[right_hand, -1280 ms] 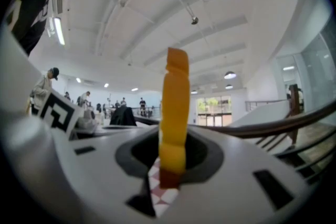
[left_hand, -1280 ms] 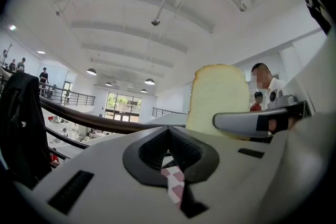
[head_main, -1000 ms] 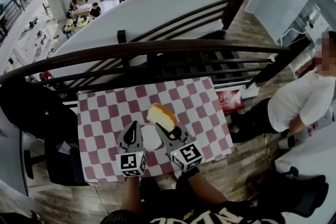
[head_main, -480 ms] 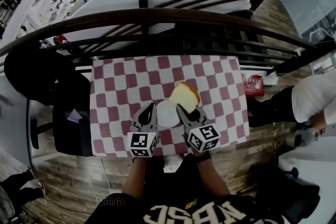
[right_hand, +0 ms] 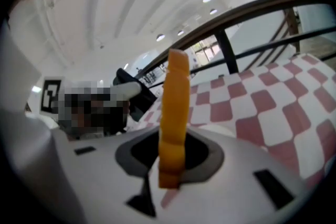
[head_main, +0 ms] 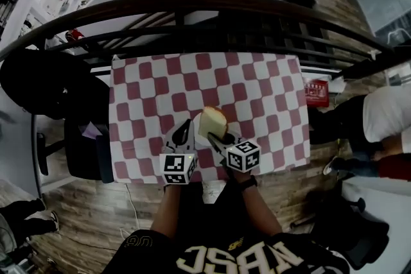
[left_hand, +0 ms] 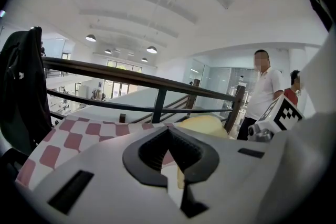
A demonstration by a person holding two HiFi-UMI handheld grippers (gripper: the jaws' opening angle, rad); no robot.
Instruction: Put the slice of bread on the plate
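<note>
- Two handheld grippers over the red-and-white checked tablecloth [head_main: 148,93].
- My right gripper [head_main: 217,137]: jaws clamped on the yellow-crusted slice of bread [head_main: 212,120], held upright on edge.
- My left gripper [head_main: 185,130]: jaws drawn together, empty, just beside the bread.
- Round white plate [head_main: 203,145]: between the grippers, beneath the bread.

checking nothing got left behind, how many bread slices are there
1. The bread slice is clamped in the right claw, over the near side of the checked table, beside the left claw. No other shows, though the claws hide some cloth.
</note>
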